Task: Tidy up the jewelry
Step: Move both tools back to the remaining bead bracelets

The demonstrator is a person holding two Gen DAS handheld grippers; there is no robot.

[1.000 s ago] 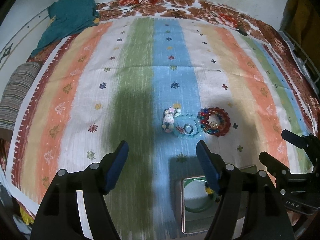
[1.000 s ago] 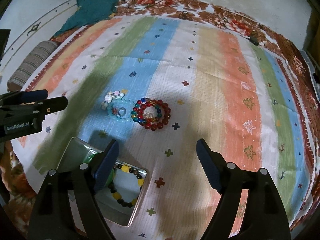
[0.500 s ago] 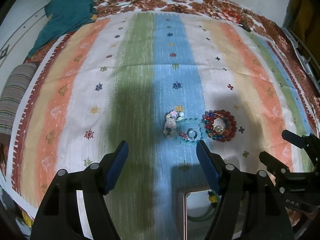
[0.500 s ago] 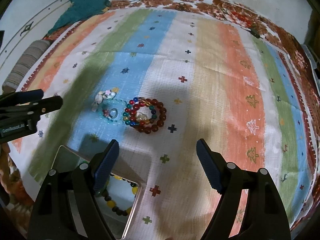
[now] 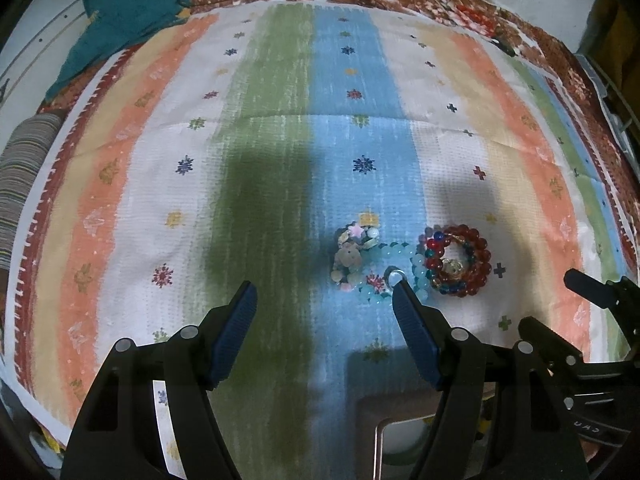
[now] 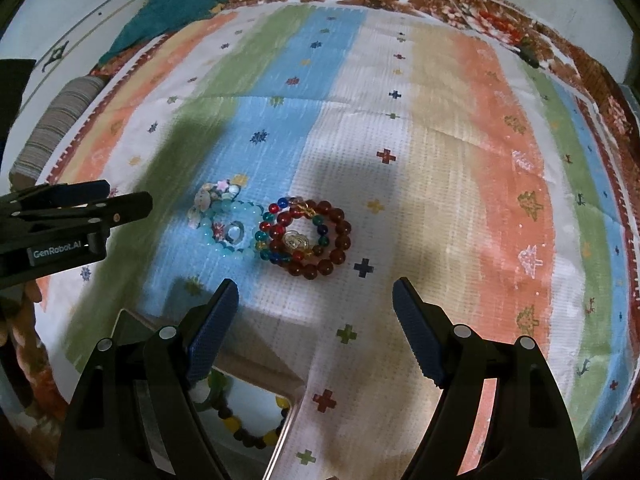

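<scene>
Three bracelets lie side by side on the striped cloth: a pale shell-and-charm one (image 5: 352, 254) (image 6: 210, 200), a light blue bead one (image 5: 394, 268) (image 6: 232, 230) with a silver ring inside it, and a dark red and multicolour bead one (image 5: 460, 260) (image 6: 308, 236). My left gripper (image 5: 324, 296) is open just short of them, its right fingertip (image 5: 402, 292) near the blue beads. My right gripper (image 6: 314, 292) is open, close before the red bracelet. A metal tray (image 6: 286, 420) (image 5: 380, 432) near the front edge holds a black-and-yellow bead bracelet (image 6: 248, 432) and a green bangle.
The striped cloth (image 5: 280, 140) covers a floral bedspread. A teal garment (image 5: 124, 12) lies at the far left corner, a striped roll (image 5: 20, 176) at the left edge. Each gripper shows at the side of the other's view.
Both grippers have moved forward and down toward the bracelets, which now look larger and lower in view. The tray has slid further under the frame's bottom edge. Jaws unchanged.
</scene>
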